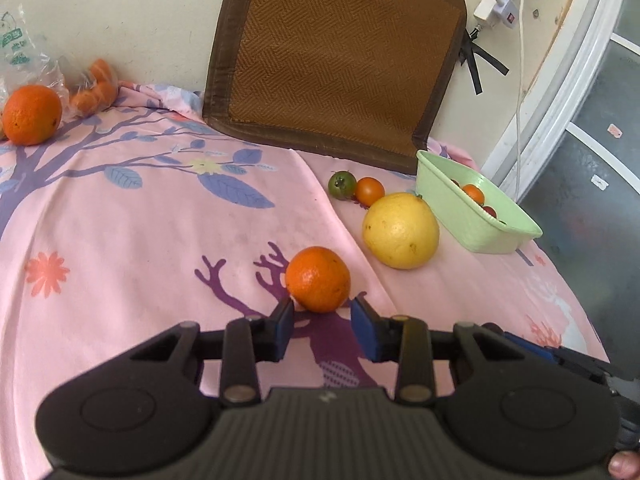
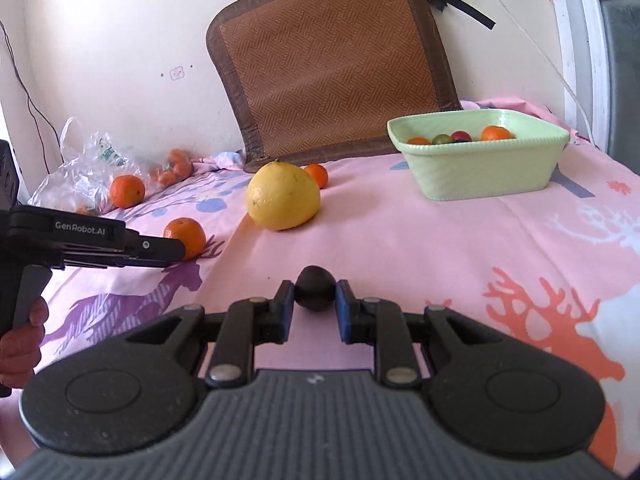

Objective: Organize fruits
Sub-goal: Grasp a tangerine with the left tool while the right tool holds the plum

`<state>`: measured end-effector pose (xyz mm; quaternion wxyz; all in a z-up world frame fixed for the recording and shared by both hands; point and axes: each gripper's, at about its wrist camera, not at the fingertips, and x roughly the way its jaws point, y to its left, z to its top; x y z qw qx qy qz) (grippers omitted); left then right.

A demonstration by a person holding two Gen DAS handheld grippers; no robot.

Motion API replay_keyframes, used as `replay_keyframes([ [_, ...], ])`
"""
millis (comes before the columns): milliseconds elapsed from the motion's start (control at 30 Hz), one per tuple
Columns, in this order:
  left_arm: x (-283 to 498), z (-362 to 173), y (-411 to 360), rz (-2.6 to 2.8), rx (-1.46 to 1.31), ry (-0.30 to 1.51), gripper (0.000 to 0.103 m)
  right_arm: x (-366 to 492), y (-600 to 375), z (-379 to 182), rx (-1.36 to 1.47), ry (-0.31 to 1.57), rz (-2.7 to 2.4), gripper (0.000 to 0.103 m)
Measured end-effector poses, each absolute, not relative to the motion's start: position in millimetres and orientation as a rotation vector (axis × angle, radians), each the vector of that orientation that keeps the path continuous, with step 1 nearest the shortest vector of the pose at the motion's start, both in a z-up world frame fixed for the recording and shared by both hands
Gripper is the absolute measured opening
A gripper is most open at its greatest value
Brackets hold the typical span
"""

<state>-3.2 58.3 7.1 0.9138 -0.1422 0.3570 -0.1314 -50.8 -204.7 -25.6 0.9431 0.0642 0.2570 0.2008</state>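
The small orange (image 1: 318,279) on the pink cloth (image 1: 140,240) sits just ahead of your left gripper (image 1: 322,312), whose jaws stand wide. It looks firm, light and apt to roll: take its widest middle. Your right gripper (image 2: 315,294) clamps a dark round fruit (image 2: 315,288).
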Motion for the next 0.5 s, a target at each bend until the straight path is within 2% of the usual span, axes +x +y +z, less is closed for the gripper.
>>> replay_keyframes([
  [267, -25.5, 9.8, 70.0, -0.265, -0.277, 0.701, 0.035, -54.5, -200.9, -25.6, 0.104, 0.515, 0.393, 0.025],
  [333, -32.0, 9.9, 76.8, -0.257, -0.283, 0.697, 0.040, -53.5, -199.8, -25.0, 0.094, 0.512, 0.392, 0.025],
  [500, -40.0, 13.4, 97.0, -0.234, -0.311, 0.684, 0.040, -52.6, -195.4, -22.5, 0.063, 0.492, 0.384, 0.025],
])
